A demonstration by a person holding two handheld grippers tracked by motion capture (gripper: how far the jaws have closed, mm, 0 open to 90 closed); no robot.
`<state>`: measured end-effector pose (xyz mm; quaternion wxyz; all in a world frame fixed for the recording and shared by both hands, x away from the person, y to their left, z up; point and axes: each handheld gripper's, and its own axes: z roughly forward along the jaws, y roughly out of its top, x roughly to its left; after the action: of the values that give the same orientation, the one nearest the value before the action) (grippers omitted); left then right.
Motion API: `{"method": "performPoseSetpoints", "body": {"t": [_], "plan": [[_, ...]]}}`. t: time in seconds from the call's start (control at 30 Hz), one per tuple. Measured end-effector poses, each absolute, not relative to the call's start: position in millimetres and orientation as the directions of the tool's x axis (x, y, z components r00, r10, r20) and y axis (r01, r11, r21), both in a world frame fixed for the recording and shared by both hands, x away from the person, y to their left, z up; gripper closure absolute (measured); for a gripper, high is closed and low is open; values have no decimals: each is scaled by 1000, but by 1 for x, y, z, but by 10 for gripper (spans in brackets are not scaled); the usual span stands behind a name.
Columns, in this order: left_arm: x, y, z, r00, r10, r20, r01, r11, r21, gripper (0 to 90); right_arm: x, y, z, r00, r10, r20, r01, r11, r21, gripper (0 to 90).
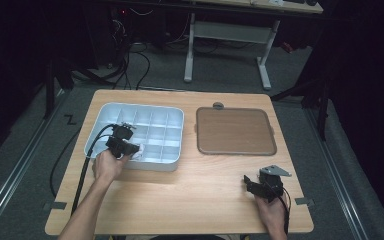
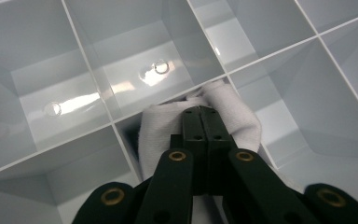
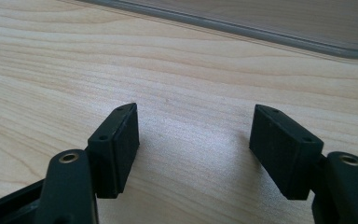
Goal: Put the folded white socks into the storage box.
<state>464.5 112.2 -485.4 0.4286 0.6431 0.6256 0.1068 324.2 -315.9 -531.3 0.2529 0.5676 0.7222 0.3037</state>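
Observation:
A pale grey tray (image 1: 150, 165) divided into several compartments sits on the left half of the wooden table. My left gripper (image 1: 126, 144) reaches down into a compartment in its near row, shut on a white cloth (image 1: 136, 151). In the left gripper view the black jaws (image 2: 201, 112) are pressed together with the cloth (image 2: 235, 112) bunched around their tips, low inside the cell against its dividers. My right gripper (image 1: 248, 184) rests near the table's front right. Its jaws (image 3: 193, 140) stand wide apart over bare wood, nothing between them.
A brown, rounded rectangular lid or mat (image 1: 235, 131) lies to the right of the tray; its rim (image 3: 261, 25) runs just ahead of the right gripper. A small grey disc (image 1: 218, 105) sits at its far edge. Cables trail off the table's left side.

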Motion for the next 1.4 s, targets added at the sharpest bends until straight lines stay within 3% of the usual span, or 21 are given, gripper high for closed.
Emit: {"method": "performPoseSetpoints", "body": {"t": [0.5,1.03,1.4], "plan": [[465,113,-486,190,891,-412,726,155,670,900,324,-315,-531,-223,974,-22,666,169,727,333],[438,119,-465,250,842,-478,734,157,661,900,324,-315,-531,-224,974,-21,666,169,727,333],[442,108,-485,240,884,-402,757,89,647,900,324,-315,-531,-224,974,-21,666,168,727,333]]}}
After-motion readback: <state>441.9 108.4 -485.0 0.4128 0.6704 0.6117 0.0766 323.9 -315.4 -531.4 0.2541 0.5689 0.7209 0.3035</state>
